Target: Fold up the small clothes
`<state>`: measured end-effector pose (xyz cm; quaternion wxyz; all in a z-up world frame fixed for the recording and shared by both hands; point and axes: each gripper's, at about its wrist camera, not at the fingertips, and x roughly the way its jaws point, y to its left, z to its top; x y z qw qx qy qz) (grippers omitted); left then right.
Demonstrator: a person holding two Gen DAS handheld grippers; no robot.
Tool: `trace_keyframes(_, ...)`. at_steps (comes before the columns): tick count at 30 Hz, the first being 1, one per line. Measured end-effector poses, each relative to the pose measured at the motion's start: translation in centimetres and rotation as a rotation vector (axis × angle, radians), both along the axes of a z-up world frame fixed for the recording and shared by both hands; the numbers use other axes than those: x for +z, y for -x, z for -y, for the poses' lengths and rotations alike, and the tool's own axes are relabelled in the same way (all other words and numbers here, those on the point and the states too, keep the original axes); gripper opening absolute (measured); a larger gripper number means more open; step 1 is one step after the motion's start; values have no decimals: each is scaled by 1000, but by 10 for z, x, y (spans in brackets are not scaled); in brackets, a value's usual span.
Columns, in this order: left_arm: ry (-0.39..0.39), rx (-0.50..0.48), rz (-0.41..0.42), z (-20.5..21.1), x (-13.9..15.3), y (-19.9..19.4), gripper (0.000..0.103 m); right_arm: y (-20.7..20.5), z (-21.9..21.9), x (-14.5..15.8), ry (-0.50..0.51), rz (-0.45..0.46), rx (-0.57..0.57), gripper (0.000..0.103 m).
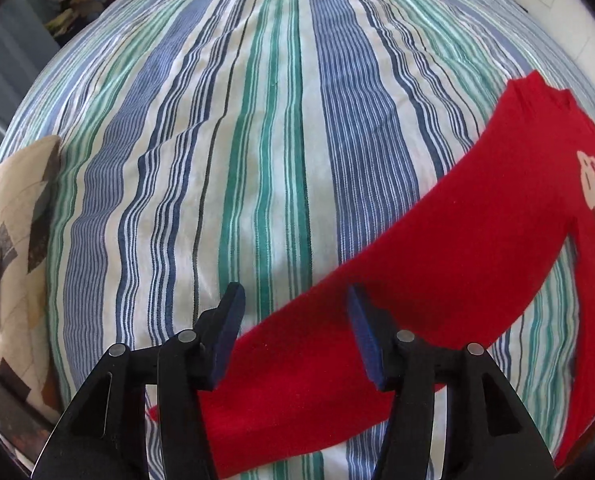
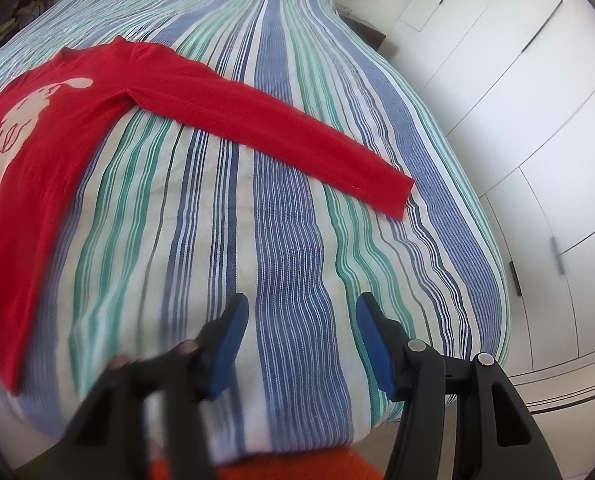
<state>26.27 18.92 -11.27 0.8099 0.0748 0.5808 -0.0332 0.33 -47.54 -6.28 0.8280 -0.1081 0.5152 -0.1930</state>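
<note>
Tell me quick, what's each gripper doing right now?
Left gripper: open, empty, over the red shirt's sleeve.
Right gripper: open, empty, over the striped bedspread.

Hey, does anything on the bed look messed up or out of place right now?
Nothing stands out. The red sweater lies flat on the striped bedspread, sleeves spread, unfolded. The left gripper and the right gripper are both open, holding nothing.

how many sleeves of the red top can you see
2. One sleeve stretches out under the open left gripper. The other sleeve lies spread across the striped bedspread, ahead of the open right gripper.
</note>
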Motion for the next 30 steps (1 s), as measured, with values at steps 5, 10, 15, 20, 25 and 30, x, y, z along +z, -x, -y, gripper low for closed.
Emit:
trace_keyframes(5, -61, -18, 52, 12, 4, -2, 0, 1, -4, -1, 19, -8, 6, 56)
trace_keyframes(10, -62, 52, 93, 6, 14, -8, 0, 0, -3, -1, 17, -8, 0, 56)
trace_keyframes(15, 36, 65, 49, -10, 21, -8, 36, 0, -5, -1, 22, -10, 8, 56)
trace_keyframes(20, 0, 0, -6, -10, 6, 0, 42, 1, -2, -1, 11, -7, -1, 56)
trace_keyframes(25, -236, -21, 8, 14, -18, 4, 0, -1, -5, -3, 27, -16, 10, 56)
trace_keyframes(30, -340, 173, 61, 0, -24, -5, 1, 0, -4, -2, 24, -12, 4, 56)
